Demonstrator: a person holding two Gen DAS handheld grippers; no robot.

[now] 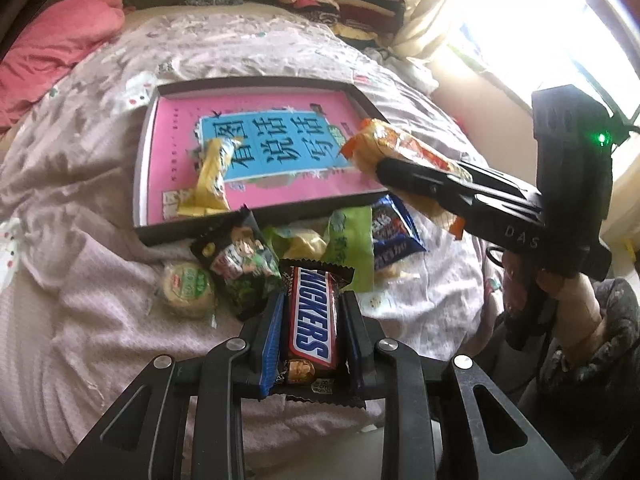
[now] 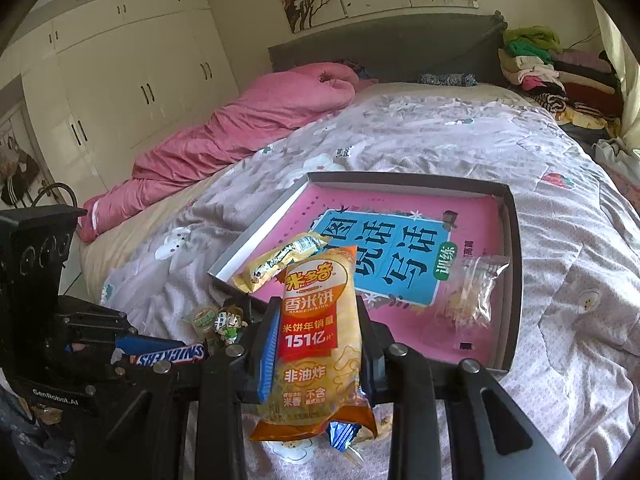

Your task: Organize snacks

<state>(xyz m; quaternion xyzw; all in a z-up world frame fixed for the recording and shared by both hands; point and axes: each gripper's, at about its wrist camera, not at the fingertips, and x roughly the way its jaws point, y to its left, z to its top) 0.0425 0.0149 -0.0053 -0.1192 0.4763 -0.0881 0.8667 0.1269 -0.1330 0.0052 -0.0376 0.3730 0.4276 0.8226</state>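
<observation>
My left gripper [image 1: 311, 300] is shut on a Snickers bar [image 1: 311, 320], held above the bed near the snack pile. My right gripper [image 2: 318, 308] is shut on an orange-and-yellow rice cracker pack [image 2: 318, 344], held over the near edge of the dark tray [image 2: 514, 280]; it also shows in the left wrist view [image 1: 400, 148]. The tray [image 1: 256, 220] is lined with a pink and blue book. A yellow wrapped snack [image 1: 212, 176] lies in it at the left, and a clear packet [image 2: 472, 292] at the right.
Loose snacks lie on the floral quilt in front of the tray: a round green-labelled pack [image 1: 186, 288], a black cartoon packet [image 1: 240, 264], a green packet [image 1: 344, 248], a blue packet [image 1: 392, 232]. A pink duvet [image 2: 240, 128] and folded clothes [image 2: 552, 72] lie further back.
</observation>
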